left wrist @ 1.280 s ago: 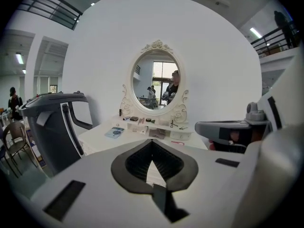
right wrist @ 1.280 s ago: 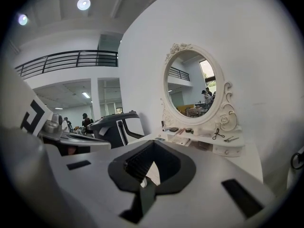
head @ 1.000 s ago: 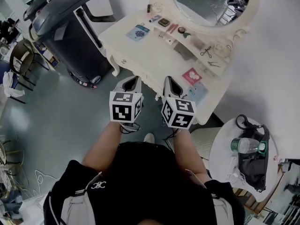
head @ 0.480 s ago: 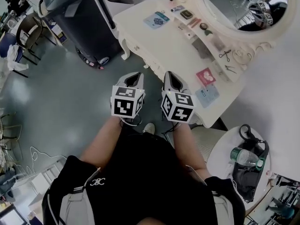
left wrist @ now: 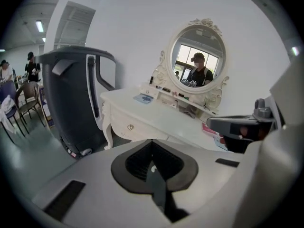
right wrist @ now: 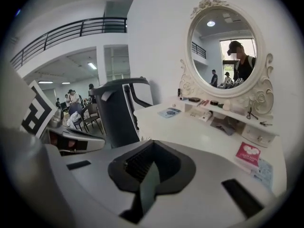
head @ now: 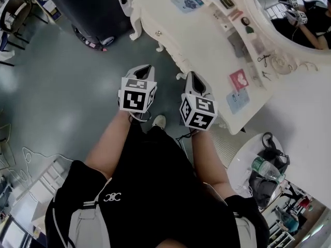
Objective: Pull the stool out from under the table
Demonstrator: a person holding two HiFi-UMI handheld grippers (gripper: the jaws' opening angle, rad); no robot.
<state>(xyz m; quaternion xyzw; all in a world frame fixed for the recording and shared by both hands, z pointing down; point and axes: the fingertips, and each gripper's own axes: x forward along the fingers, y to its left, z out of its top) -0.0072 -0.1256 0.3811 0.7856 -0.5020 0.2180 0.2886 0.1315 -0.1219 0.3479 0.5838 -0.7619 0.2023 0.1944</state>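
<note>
I stand in front of a white dressing table (head: 191,40) with an oval mirror (head: 295,14). My left gripper (head: 144,68) and right gripper (head: 195,77) are held side by side above the floor, just short of the table's near edge. Both are shut with nothing in them. In the left gripper view the shut jaws (left wrist: 152,167) point at the table (left wrist: 156,118); the right gripper (right wrist: 149,170) faces it too (right wrist: 190,132). A pale ribbed surface (head: 221,141) shows below the table's near corner; I cannot tell whether it is the stool.
A big dark grey machine (head: 88,6) stands left of the table. A round white side table (head: 240,159) with a water bottle (head: 262,167) and a black bag is at the right. A pink booklet (head: 239,80) and small items lie on the tabletop.
The table and the dark machine have slid up and to the right in the head view. Both grippers stay side by side and shut.
</note>
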